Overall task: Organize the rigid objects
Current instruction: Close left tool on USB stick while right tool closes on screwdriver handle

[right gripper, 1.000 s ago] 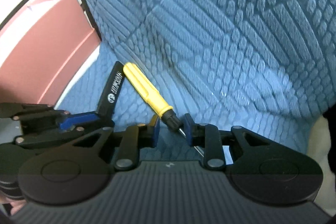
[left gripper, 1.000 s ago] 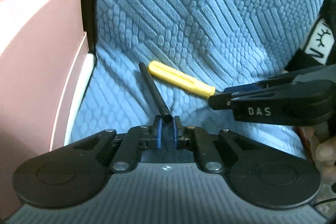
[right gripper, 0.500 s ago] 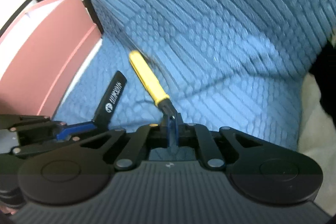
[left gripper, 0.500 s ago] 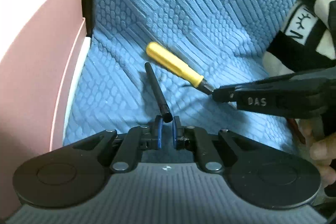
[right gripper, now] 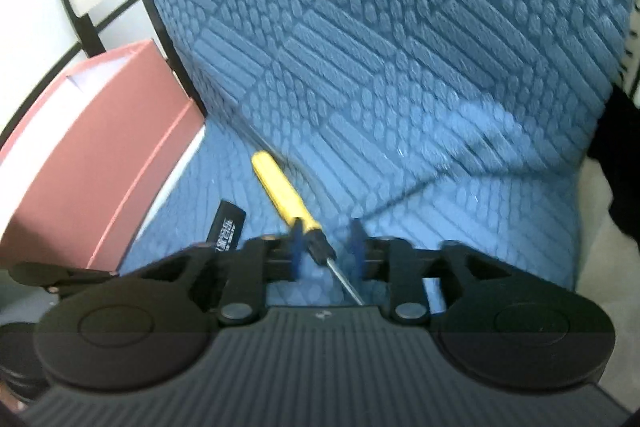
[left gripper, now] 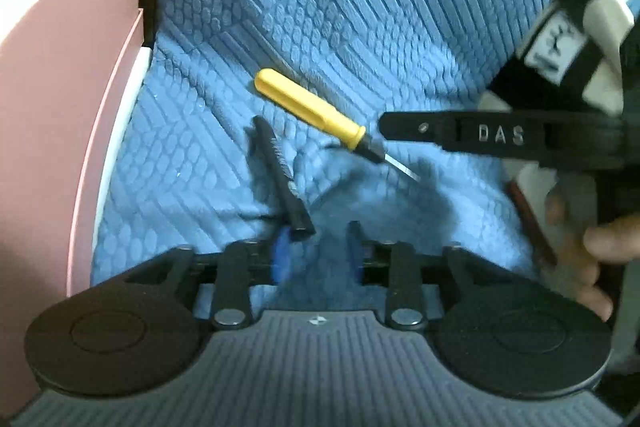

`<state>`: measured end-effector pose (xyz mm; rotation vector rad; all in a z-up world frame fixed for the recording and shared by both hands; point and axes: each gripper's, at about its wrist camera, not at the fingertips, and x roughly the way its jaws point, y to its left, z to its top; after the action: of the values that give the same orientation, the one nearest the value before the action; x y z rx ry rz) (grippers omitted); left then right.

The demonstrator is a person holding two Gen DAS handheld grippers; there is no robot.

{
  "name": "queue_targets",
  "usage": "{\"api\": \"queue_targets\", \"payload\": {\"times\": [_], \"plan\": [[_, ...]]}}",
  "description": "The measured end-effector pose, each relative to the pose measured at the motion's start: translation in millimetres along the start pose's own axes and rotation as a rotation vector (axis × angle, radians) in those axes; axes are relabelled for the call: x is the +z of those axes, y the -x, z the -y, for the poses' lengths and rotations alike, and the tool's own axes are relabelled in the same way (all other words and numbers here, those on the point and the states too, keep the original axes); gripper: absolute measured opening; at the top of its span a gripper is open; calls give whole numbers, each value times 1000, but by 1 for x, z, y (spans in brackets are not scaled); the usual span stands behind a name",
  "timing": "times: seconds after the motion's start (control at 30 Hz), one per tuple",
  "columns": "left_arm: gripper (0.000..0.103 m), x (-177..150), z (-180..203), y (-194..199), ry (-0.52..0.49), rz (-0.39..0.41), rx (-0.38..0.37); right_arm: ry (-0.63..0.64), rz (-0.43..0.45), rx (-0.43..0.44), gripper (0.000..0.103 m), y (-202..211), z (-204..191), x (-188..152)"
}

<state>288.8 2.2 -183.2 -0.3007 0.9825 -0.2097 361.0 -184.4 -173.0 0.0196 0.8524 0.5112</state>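
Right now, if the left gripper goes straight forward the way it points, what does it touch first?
Probably the black stick: its near end lies by the left gripper's left pad. Beyond lies the blue cushion. Depth is unclear.

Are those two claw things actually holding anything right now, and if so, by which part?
Nothing is held. Both the left gripper and right gripper are open; the black stick and yellow screwdriver lie loose between their fingers.

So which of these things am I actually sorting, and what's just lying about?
Job:
yellow-handled screwdriver
flat black stick
pink open box

Lying about:
blue textured seat cover
black-and-white fabric item
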Motion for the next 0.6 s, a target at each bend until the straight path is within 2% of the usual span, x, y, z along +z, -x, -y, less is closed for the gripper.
{"api": "queue_targets", "payload": {"times": [0.13,0.2,0.33,0.53,0.6], "plan": [[46,6,-8,-3,76,29,-24,46,-16,52,37,-8,-9,1],[46,8,-8,-3,83,43,-12,80,-19,68,37,-11,-13,1],[46,10,-7,-5,93,65,-6,70,-35,61,37,-20,-9,4],[41,8,-10,-7,93,100,25,117,-51,63,34,-31,-12,3],[41,8,-10,-8,99,107,33,157,-59,37,32,-36,-15,2]]}}
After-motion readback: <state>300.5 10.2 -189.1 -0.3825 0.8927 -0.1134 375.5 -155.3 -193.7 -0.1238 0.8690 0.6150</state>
